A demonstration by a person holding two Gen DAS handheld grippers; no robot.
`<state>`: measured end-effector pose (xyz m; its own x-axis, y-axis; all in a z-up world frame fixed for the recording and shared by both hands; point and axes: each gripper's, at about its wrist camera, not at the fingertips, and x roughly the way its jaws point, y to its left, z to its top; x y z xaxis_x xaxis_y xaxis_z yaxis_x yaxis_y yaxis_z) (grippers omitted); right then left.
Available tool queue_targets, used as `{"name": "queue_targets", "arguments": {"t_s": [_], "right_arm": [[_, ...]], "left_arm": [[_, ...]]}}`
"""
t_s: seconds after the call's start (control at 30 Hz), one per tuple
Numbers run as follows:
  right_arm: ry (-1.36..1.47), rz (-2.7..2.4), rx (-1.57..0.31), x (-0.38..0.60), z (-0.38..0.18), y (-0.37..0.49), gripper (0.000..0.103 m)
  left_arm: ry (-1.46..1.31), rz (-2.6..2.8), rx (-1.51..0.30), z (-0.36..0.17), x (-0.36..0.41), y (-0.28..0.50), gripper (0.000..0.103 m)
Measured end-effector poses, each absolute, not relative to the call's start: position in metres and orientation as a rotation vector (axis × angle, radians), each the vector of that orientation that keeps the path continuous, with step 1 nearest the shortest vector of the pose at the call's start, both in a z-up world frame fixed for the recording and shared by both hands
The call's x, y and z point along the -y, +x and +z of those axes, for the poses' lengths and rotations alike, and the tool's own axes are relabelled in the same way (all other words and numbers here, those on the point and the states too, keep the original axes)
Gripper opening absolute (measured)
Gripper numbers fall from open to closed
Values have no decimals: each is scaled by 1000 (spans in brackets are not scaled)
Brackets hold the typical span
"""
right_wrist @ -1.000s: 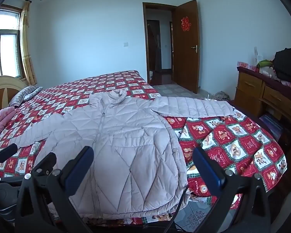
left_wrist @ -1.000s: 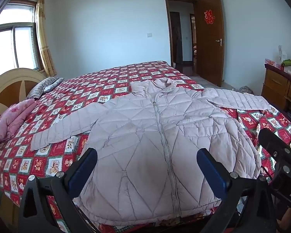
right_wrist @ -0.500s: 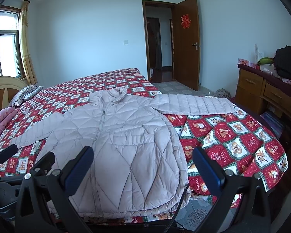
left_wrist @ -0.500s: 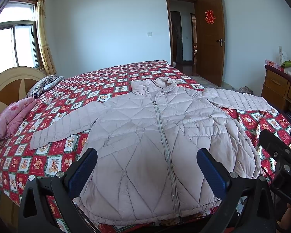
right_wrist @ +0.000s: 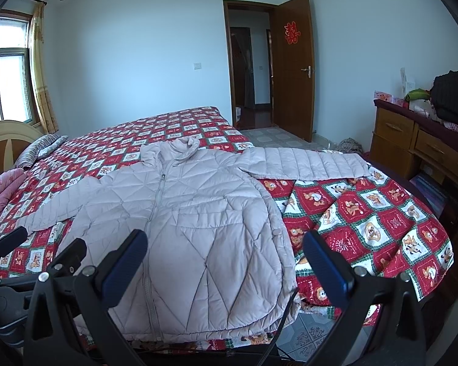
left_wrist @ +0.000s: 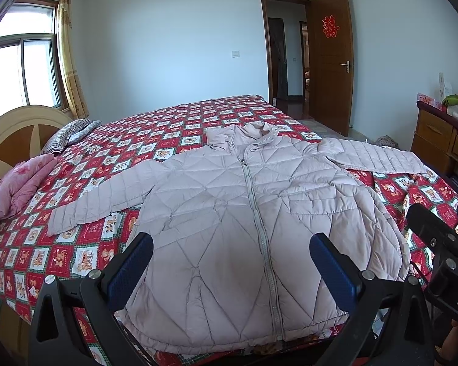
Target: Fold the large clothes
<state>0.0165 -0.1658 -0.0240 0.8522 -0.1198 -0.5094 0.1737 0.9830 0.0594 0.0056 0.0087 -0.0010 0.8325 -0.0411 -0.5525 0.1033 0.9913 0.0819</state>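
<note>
Pale pink quilted jacket [left_wrist: 238, 228] lies flat, zipped, front up on bed w/ red-and-white patchwork quilt [left_wrist: 155, 140]; collar toward far side, hem at near edge, both sleeves spread out to the sides. Left gripper [left_wrist: 230, 262] hovers above the hem, jaws wide apart, holding nothing. Right gripper [right_wrist: 226, 253] hangs over the jacket's right-hand edge near the hem, also spread wide, empty. Left sleeve end rests near a folded pink blanket [left_wrist: 18, 183] by the headboard. Striped pillow [right_wrist: 39, 149] sits beyond. Wooden dresser [right_wrist: 412, 146] stands right of bed; door [right_wrist: 293, 67] open behind.
</note>
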Motion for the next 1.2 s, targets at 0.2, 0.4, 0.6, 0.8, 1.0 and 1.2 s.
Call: {"name": "queue_targets", "arguments": {"t_s": [0.2, 0.4, 0.6, 0.8, 1.0, 1.2], "right_arm": [[106, -155, -530, 166, -24, 16, 103], [106, -154, -530, 167, -24, 17, 103], [107, -154, -531, 166, -23, 16, 103], [108, -156, -523, 168, -23, 16, 103], [119, -168, -500, 170, -21, 13, 103], [118, -171, -484, 170, -19, 9, 103]], "left_arm": [[108, -76, -585, -1, -8, 5, 102], [108, -77, -586, -1, -8, 6, 102], [109, -75, -586, -1, -7, 6, 102], [107, -73, -572, 0, -8, 4, 102], [62, -55, -513, 7, -15, -5, 102], [63, -52, -466, 13, -15, -11, 102]]}}
